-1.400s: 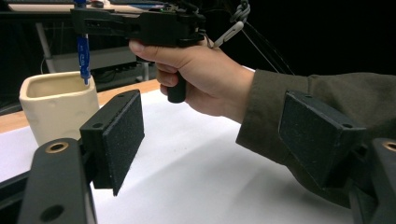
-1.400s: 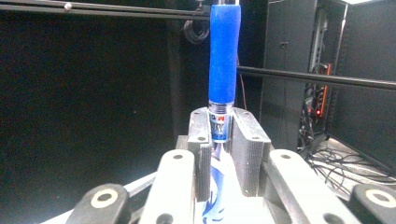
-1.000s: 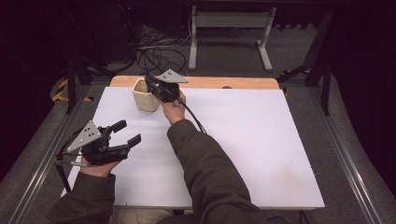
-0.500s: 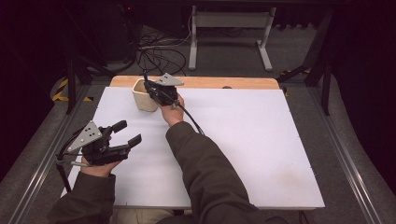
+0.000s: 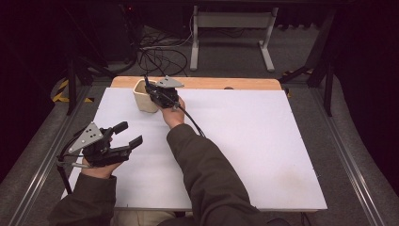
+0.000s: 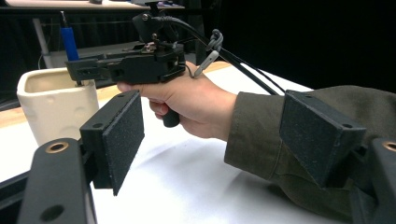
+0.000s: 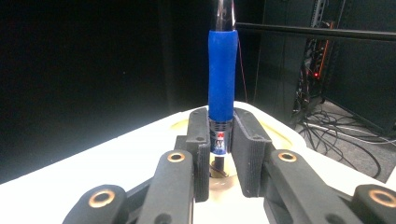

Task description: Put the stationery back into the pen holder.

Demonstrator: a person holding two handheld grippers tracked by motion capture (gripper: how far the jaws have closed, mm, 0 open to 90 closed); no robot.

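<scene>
A cream cup [image 5: 142, 97] stands near the table's far left edge. My right gripper [image 5: 150, 89] reaches over its rim and is shut on a pen with a blue grip [image 7: 220, 74]. The pen stands upright, and its lower end dips inside the cup [image 7: 154, 128]. In the left gripper view the cup [image 6: 53, 105], the pen [image 6: 70, 43] and the right gripper [image 6: 86, 70] sit ahead of my open left gripper [image 6: 215, 140]. The left gripper [image 5: 131, 135] hovers over the near left of the table with nothing between its pads.
The white table top [image 5: 244, 141] has a wooden strip [image 5: 211, 83] along its far edge. The right forearm's sleeve [image 5: 202, 165] crosses the middle of the table. Cables [image 5: 160, 56] and a metal stand [image 5: 230, 28] lie on the floor beyond.
The right gripper has shifted slightly left with the pen, over the cup. The left gripper has stayed where it was.
</scene>
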